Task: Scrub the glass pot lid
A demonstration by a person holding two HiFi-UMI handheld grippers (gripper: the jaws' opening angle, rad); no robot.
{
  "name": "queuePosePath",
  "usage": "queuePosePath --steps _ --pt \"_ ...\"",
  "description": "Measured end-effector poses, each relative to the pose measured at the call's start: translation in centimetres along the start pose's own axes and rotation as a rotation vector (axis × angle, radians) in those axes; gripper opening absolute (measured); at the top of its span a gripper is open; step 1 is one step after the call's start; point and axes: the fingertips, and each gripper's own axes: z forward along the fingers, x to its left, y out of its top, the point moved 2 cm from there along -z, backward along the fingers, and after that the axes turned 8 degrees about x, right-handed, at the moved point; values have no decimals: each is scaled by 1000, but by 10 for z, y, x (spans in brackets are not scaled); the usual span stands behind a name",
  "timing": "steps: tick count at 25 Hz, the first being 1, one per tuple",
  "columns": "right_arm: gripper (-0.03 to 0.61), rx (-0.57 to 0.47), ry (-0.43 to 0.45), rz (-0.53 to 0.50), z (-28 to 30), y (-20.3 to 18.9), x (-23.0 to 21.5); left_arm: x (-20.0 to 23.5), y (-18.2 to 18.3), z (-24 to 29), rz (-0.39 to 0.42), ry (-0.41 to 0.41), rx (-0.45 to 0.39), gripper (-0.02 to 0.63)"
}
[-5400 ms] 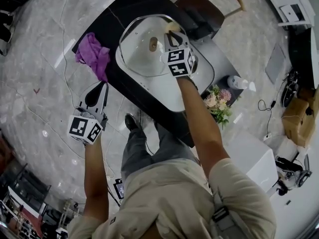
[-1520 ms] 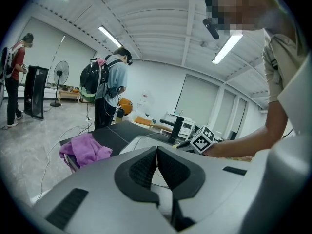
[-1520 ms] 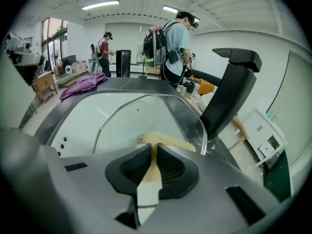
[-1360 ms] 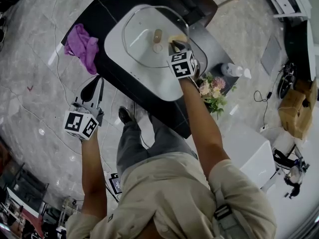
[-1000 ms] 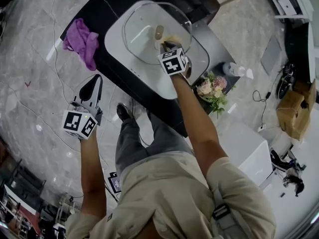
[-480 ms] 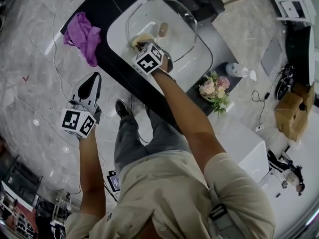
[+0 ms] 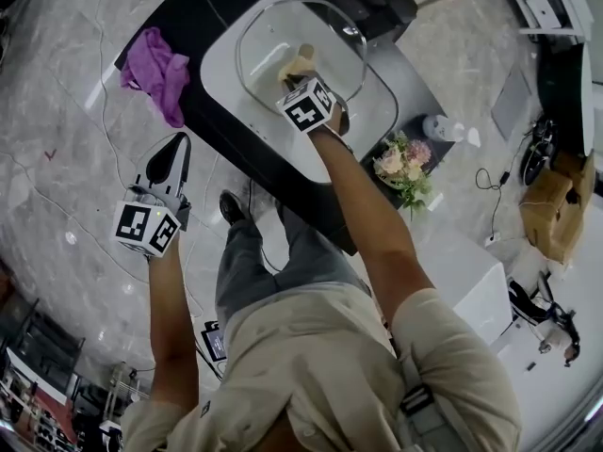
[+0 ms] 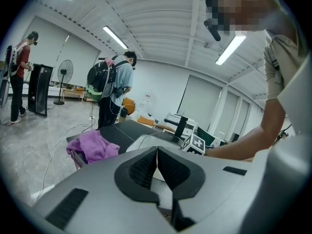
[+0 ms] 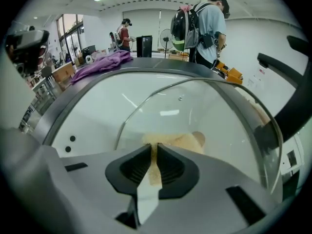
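The grey marble floor (image 7: 57, 158) spreads beneath the left claw (image 7: 179, 141), which hangs off the near edge of the black worktop (image 7: 215, 3) and touches nothing on it. The worktop lies ahead of the left claw and under the right claw (image 7: 300, 75). A white tray (image 7: 372, 121) rests on the worktop directly below the right claw, and takes up most of that claw's own view.

The glass pot lid (image 7: 330, 36) lies inside the tray, with its metal rim curving round in front of the right claw and to both sides of it (image 9: 195, 111). A crumpled purple cloth (image 7: 158, 69) sits on the worktop ahead of the left claw and well to the left of the right one. A bunch of flowers (image 7: 400, 168) stands to the right of the right claw, beyond the worktop's edge.

The left claw's jaws (image 8: 157, 152) are pressed together with nothing between them. The right claw (image 9: 153, 152) pinches a pale yellow sponge (image 9: 168, 141), whose free end spreads out just past the jaw tips and lies against the glass. The lid's tan knob (image 9: 197, 139) shows just beyond the sponge, slightly to the right of the jaw tips
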Motion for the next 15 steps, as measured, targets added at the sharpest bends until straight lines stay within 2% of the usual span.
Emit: queuePosePath --steps 4,9,15 --pt "44 29 -63 12 -21 -18 -22 -4 20 -9 26 -2 -24 20" --pt "44 52 -154 89 -56 -30 -57 -7 51 -32 59 6 -60 20" --pt "44 -21 -187 102 -114 -13 -70 -12 80 -67 87 20 -94 20"
